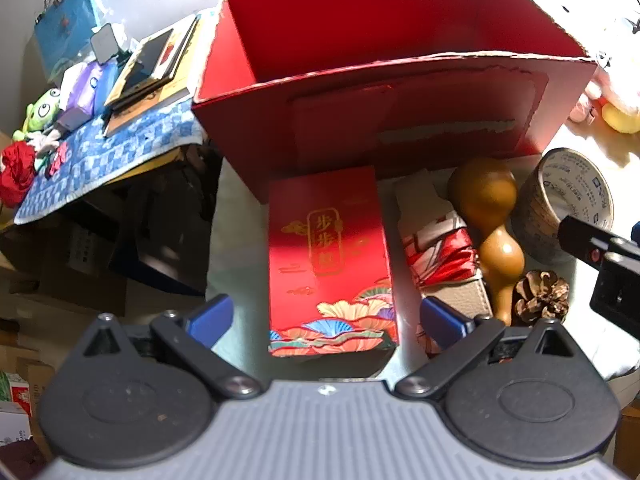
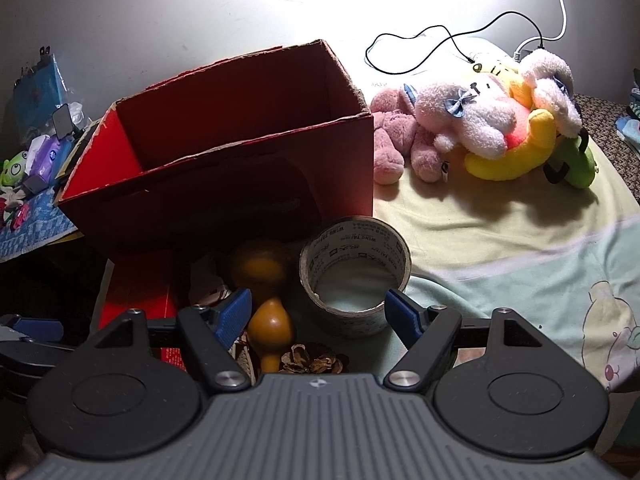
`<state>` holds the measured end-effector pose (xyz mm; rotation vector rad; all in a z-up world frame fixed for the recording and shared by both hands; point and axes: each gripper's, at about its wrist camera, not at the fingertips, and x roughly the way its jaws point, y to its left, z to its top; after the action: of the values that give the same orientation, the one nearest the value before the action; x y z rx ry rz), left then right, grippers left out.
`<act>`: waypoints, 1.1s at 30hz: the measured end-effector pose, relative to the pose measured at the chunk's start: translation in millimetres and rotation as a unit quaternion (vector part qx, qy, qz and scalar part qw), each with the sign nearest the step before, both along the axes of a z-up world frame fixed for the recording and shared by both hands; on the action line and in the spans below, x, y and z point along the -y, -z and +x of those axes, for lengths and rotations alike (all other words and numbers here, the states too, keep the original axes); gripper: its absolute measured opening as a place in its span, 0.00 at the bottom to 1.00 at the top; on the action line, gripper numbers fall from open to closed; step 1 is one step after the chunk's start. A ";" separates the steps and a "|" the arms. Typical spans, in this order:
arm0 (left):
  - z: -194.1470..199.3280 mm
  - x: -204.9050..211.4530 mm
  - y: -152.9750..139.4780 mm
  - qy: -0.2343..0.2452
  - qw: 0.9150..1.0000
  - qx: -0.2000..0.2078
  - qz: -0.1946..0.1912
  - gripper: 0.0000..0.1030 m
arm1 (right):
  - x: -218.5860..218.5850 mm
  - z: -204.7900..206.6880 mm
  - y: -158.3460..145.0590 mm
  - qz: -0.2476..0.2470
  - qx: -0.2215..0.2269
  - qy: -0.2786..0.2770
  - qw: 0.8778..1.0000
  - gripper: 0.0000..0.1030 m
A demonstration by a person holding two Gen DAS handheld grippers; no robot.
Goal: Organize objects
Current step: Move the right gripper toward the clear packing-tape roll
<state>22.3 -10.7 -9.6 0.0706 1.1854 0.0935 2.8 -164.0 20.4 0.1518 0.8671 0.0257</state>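
A big open red cardboard box (image 1: 400, 92) stands on the bed, empty inside; it also shows in the right wrist view (image 2: 224, 184). In front of it lie a small red gift box (image 1: 330, 260), a red-and-white folded item (image 1: 438, 252), a brown gourd (image 1: 486, 216), a pine cone (image 1: 540, 298) and a tape roll (image 1: 564, 204). My left gripper (image 1: 326, 316) is open, its fingers either side of the gift box's near end. My right gripper (image 2: 318, 316) is open, just before the tape roll (image 2: 354, 272), with the gourd (image 2: 264, 280) at its left finger.
A side table with a blue checked cloth (image 1: 104, 160), books, tissue packs and small toys stands left. Plush toys (image 2: 492, 120) lie on the bedsheet right of the box. Cables (image 2: 452, 44) run along the back. The right gripper's body (image 1: 604, 264) shows at the left view's right edge.
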 end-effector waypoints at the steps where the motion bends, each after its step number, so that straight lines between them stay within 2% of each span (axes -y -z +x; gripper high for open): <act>1: 0.3 0.9 -0.7 0.000 1.000 0.001 0.000 0.97 | 1.4 0.2 -0.5 0.001 0.001 -0.001 1.000 0.74; 12: 12.1 25.1 -8.0 -0.007 1.000 -0.006 -0.001 0.97 | 24.0 20.2 -2.8 0.008 -0.006 -0.035 0.999 0.70; 15: 15.6 31.8 -10.3 -0.005 1.000 -0.007 -0.011 0.94 | 34.2 26.9 -3.7 0.016 -0.011 -0.044 0.999 0.69; 17: 17.8 34.2 -12.5 0.004 0.999 -0.008 -0.037 0.91 | 43.1 31.0 -3.9 0.018 -0.011 -0.045 0.999 0.69; 19: 18.1 34.0 -16.0 0.014 0.997 -0.008 -0.079 0.87 | 51.8 34.8 -2.6 0.016 -0.010 -0.044 0.999 0.69; 21: 17.4 36.0 -19.3 0.027 0.992 -0.023 -0.125 0.81 | 60.8 38.5 1.3 0.016 -0.017 -0.045 0.999 0.66; 23: 15.9 43.6 -21.1 0.041 0.986 -0.036 -0.156 0.70 | 68.6 42.4 6.9 0.019 -0.028 -0.049 0.998 0.62; 25: 15.6 51.5 -24.0 0.052 0.981 -0.047 -0.182 0.64 | 75.4 46.0 13.0 0.024 -0.040 -0.049 0.998 0.59; 29: 23.6 70.1 -17.2 0.068 0.977 -0.048 -0.194 0.54 | 85.2 52.9 25.0 0.034 -0.061 -0.057 0.996 0.51; 31: 29.4 74.9 -14.9 0.071 0.975 -0.047 -0.204 0.51 | 89.8 57.2 31.9 0.043 -0.074 -0.061 0.994 0.42; 33: 36.8 79.0 -8.1 0.067 0.973 -0.039 -0.216 0.50 | 92.1 59.6 36.5 0.050 -0.084 -0.066 0.993 0.39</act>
<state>59.1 -89.7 -1.4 -0.2299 1.2522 -0.2889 62.3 -256.1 -16.0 0.1928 1.0446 0.1833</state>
